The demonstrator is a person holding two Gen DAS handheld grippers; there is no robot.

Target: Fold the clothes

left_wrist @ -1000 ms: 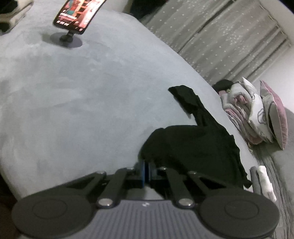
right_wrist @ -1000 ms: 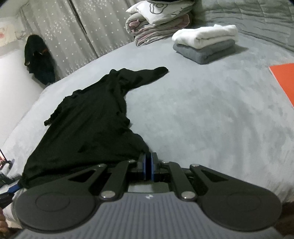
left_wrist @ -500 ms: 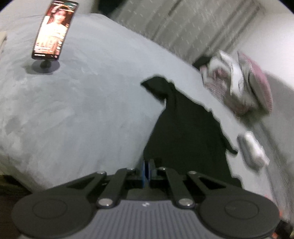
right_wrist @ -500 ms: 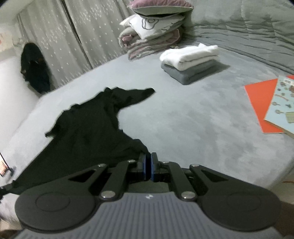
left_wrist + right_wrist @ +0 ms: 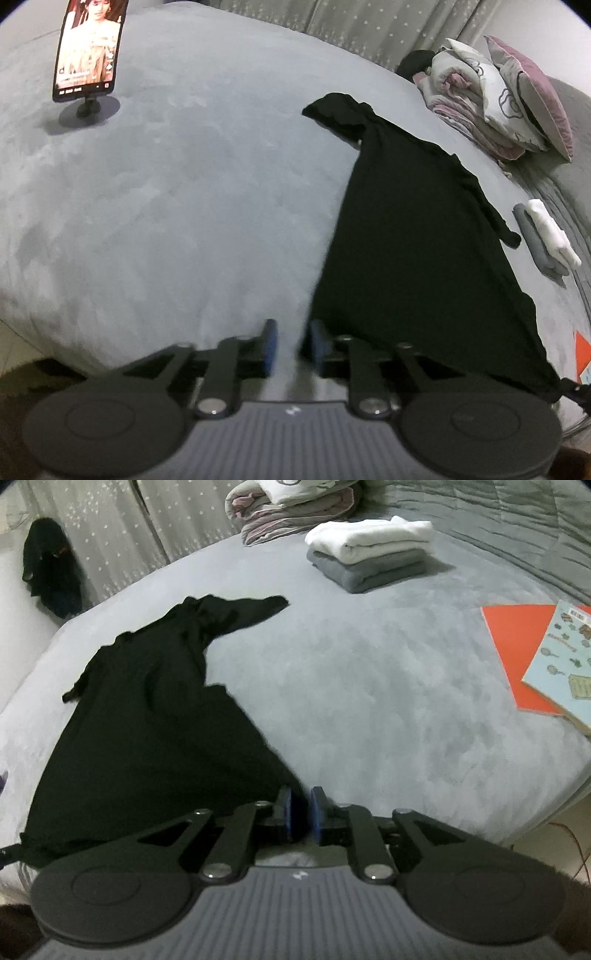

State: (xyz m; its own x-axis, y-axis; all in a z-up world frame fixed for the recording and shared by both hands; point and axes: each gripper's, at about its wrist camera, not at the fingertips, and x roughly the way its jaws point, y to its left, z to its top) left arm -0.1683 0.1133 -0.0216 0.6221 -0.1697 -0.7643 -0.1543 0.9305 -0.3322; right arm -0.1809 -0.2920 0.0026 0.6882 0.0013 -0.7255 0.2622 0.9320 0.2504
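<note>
Right now the left gripper hovers at the near edge of the bed with its blue pads parted and only grey cover showing between them. The near left corner of the black shirt's hem lies just beside its right pad. The right gripper is likewise apart at the pads, a narrower gap, with the hem's other corner running up to its left pad; whether any cloth sits inside that gap is too blurred to tell.

From both claws the shirt stretches away along its long axis, hem nearest, body spread fairly flat, and one sleeve trailing off at the far end. Each gripper sits at its own hem corner, so neither is clearly nearer; the next move, I judge, turns on reaching up the shirt's length towards the shoulders or sleeves.

Around it, a phone on a stand is well to the left, a stack of folded towels and bundled bedding lie beyond the shirt to the right, and books rest far right. Nothing lies across the shirt itself.
</note>
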